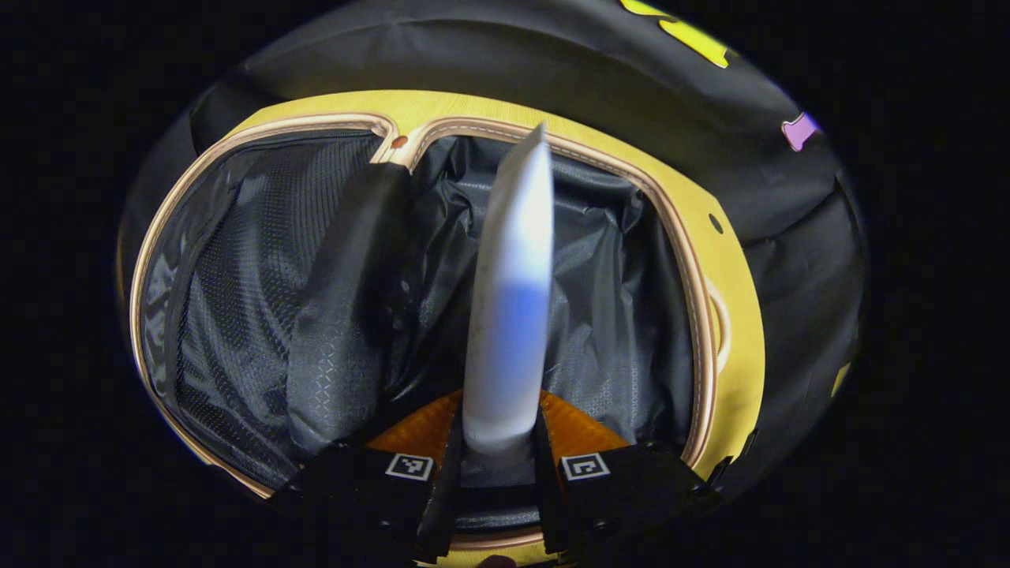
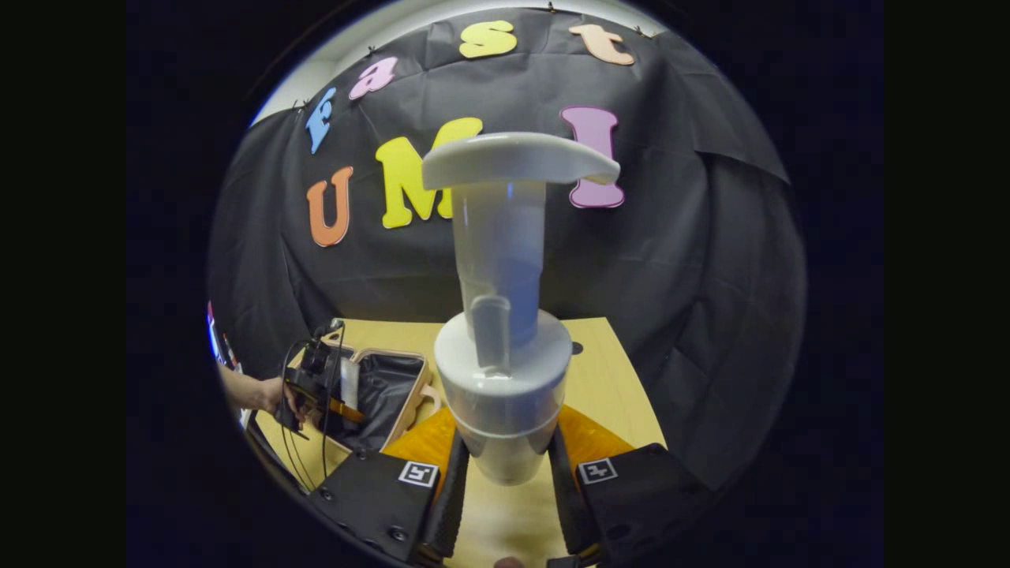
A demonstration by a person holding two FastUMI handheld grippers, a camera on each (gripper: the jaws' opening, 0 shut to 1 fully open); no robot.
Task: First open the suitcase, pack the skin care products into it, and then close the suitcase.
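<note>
Packing underway: my left tongs (image 1: 499,473) grasp a white-and-blue plastic tube (image 1: 511,300) above the open tan-rimmed, black-lined suitcase (image 1: 702,315), ready for lowering and release, while my right tongs (image 2: 505,481) clench a white pump bottle (image 2: 505,371) over the wooden surface (image 2: 607,379).

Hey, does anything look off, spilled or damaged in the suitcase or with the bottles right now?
Nothing stands out. The suitcase lies open with its lining rumpled but intact, the left gripper holds a white and blue tube over it, and the right gripper holds a pump bottle upright. No spills.
</note>
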